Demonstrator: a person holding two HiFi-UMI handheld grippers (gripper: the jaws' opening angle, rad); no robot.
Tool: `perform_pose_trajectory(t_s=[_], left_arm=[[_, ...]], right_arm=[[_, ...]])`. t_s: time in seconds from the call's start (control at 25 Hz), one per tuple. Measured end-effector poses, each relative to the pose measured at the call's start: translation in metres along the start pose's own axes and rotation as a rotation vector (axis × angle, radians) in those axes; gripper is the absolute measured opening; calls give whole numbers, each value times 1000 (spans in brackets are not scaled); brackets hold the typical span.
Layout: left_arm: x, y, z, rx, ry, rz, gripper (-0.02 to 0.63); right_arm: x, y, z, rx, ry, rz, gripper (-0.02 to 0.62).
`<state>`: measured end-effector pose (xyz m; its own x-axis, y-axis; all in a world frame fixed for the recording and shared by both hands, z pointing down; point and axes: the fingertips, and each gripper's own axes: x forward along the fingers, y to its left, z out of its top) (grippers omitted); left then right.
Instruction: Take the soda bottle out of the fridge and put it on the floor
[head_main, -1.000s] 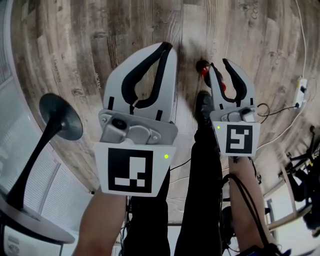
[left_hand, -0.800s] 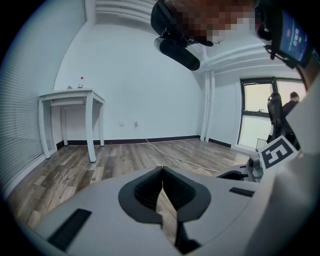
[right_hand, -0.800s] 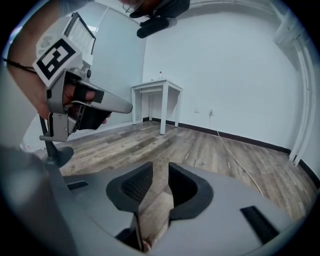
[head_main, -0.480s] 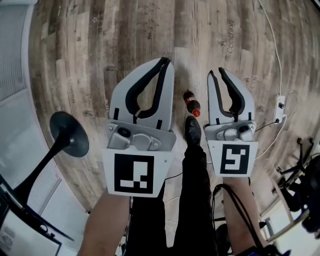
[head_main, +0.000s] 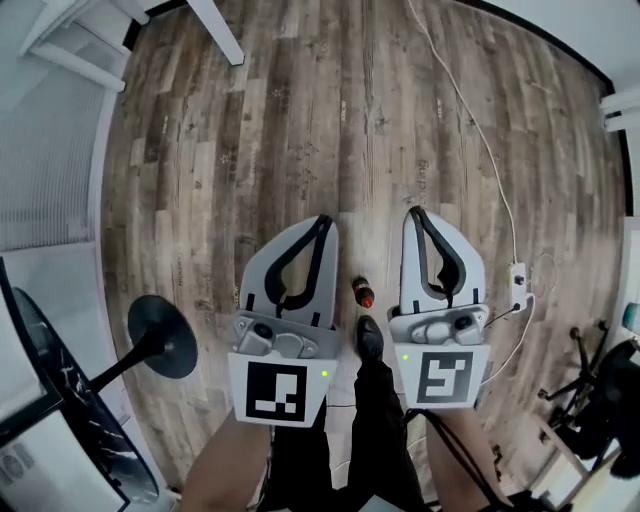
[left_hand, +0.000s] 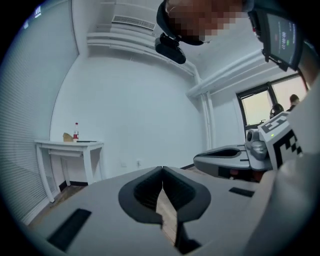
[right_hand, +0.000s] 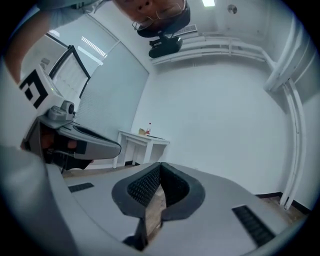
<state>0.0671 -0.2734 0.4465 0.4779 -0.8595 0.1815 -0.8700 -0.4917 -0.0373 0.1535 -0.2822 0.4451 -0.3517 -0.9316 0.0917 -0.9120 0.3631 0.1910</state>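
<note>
Both tools are empty. The left gripper (head_main: 323, 222) has its tongs pressed together at the tips, with only floorboards showing through the gap behind the pads. The right gripper (head_main: 414, 212) has just been closing: its tongs stand spread a second back and half-closed at the half second, and now they meet with nothing between them.

Soda bottle (head_main: 362, 292): upright on the wooden floor (head_main: 300, 120), lower centre of the head view, red cap up. It sits in the gap between the two grippers as framed but is touched by neither, and stands just beyond the toe of the person's shoe (head_main: 370, 338).

Change over the last second: the bottle shrinks from frame to frame and far more floor comes into the head view. The black round-based stand (head_main: 165, 335) at lower left and the power strip (head_main: 518, 285) at right also look smaller. Read as the person straightening up, both grippers lifting away from the bottle. Each gripper view now looks level across the room at a white table (left_hand: 70, 145) against the far wall, not down at the floor.

Judgement: release is done and the bottle stands unaided, so the placing step looks complete. The fridge is not identifiable in these views, so its door state is unknown.
</note>
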Motion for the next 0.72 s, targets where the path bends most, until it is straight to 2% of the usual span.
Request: perform_pose_trajectory(t_s=[0.4,0.56,0.72], left_arm=[[-50,0,247,94,-230,56,17],[-85,-5,318,165,-239,108,17],[-127,-2,375,163,-288,193,17]], right_arm=[[-35,-54,236,24,-211,-29,12],[-65,-59,315,19,-294,-11,12],[-93,-61,373,-22,-328,13,12]])
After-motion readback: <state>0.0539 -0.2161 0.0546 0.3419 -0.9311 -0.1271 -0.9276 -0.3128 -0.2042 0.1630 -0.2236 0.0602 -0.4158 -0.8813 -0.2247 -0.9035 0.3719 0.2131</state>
